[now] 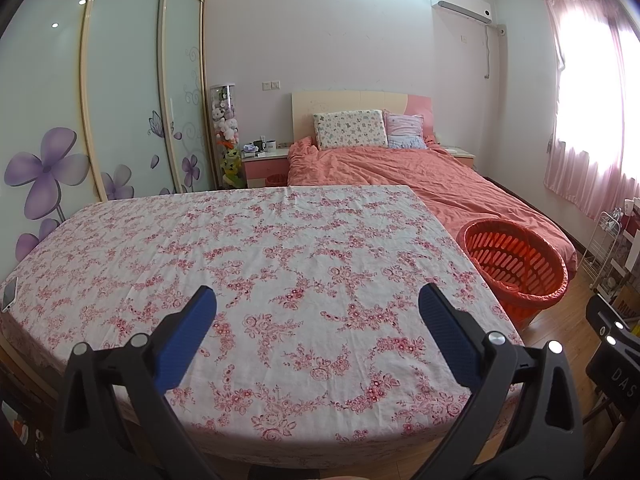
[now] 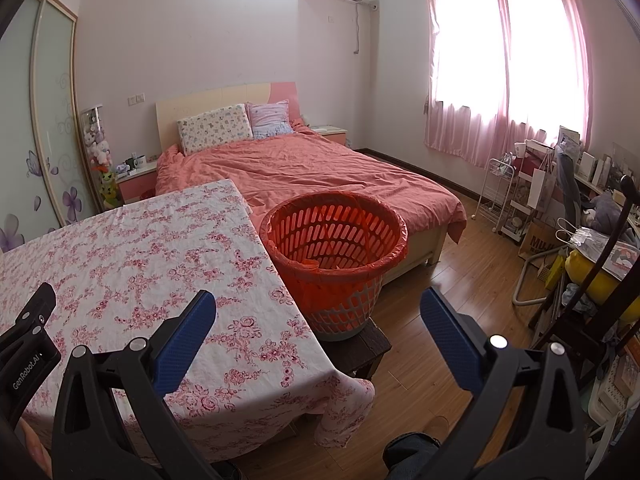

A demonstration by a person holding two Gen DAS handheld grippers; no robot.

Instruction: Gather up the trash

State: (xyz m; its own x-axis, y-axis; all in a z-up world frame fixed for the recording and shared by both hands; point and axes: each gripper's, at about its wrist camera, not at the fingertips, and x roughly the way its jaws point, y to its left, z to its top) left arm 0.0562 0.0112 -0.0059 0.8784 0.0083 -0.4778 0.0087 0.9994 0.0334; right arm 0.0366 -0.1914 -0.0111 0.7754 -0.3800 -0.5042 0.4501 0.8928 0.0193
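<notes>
A round plastic bin (image 2: 334,240) lined with an orange bag stands on a small dark stool (image 2: 360,346) just right of the table; it also shows in the left wrist view (image 1: 516,262). Something orange lies at its bottom. The table (image 1: 260,264) wears a white cloth with pink flowers; I see no trash on it. My left gripper (image 1: 318,304) is open and empty above the table's near half. My right gripper (image 2: 318,308) is open and empty, above the table's right edge, in front of the bin. The left gripper's body (image 2: 28,332) shows at the right wrist view's left edge.
A phone (image 1: 9,294) lies at the table's far left edge. A bed (image 2: 304,172) with a salmon cover stands behind table and bin. A wardrobe (image 1: 120,92) lines the left wall. A white cart (image 2: 500,196), bags and clutter (image 2: 592,248) fill the right side. The floor (image 2: 432,280) is wood.
</notes>
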